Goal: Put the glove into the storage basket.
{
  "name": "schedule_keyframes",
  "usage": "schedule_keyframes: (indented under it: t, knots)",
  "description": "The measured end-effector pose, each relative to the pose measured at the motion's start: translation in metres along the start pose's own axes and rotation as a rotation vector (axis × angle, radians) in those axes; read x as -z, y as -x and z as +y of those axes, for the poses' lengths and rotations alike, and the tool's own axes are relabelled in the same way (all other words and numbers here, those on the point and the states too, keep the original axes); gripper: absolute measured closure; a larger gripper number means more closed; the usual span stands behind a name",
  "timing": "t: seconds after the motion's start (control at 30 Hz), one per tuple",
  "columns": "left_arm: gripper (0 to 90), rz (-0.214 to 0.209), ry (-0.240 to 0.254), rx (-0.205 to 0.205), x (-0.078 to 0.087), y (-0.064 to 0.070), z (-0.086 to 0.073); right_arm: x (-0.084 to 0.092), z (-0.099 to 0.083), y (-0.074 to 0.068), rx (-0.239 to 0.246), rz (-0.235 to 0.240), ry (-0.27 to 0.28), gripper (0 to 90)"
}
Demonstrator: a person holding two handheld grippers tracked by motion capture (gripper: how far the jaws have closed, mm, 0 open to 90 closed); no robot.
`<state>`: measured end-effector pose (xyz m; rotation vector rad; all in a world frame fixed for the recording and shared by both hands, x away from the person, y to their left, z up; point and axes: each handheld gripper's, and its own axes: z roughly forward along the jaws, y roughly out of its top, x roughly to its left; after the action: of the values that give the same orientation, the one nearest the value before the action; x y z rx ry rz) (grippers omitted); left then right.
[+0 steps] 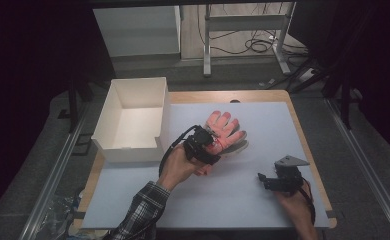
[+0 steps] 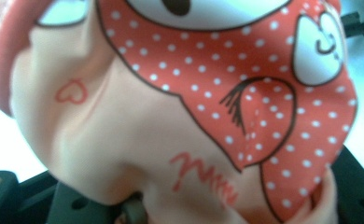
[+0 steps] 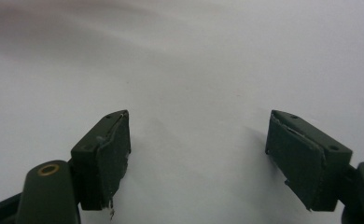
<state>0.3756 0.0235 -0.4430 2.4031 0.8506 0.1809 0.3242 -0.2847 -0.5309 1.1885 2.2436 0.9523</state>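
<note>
Left gripper (image 1: 214, 141) clamps pink glove (image 1: 225, 127); right gripper (image 1: 263, 178) gapes.

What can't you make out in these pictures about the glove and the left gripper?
- Glove, high view: cuff end hidden by the left gripper.
- Glove, left gripper view: cut off by the frame edges, print blurred.
- Left gripper: pads covered by the fabric.
- White box: near inner wall hidden.

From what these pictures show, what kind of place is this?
Probably a lab or workshop set up for recording, not a home. The table has a plain white mat and is ringed by black curtains; loose cables lie on the floor behind it, near a metal desk frame.
</note>
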Motion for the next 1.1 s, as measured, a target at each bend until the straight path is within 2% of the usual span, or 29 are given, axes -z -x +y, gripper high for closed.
schedule_keyframes:
  t: [0.2, 0.57, 0.73, 1.1]
  knots:
    - [42.0, 0.021, 0.013, 0.026, 0.007, -0.012, 0.012, 0.000, 0.000, 0.000, -0.001, 0.000, -0.001, 22.4]
    - [41.9, 0.072, 0.028, 0.102, 0.027, -0.035, 0.032, 0.000, 0.000, 0.000, -0.001, 0.002, -0.001, 22.4]
    - [41.9, 0.120, 0.027, 0.129, 0.040, -0.049, 0.036, 0.000, 0.000, 0.000, -0.001, 0.002, 0.000, 22.3]
    - [41.6, 0.185, 0.059, 0.204, 0.075, -0.081, 0.033, 0.000, 0.000, 0.000, 0.000, 0.002, 0.000, 22.3]
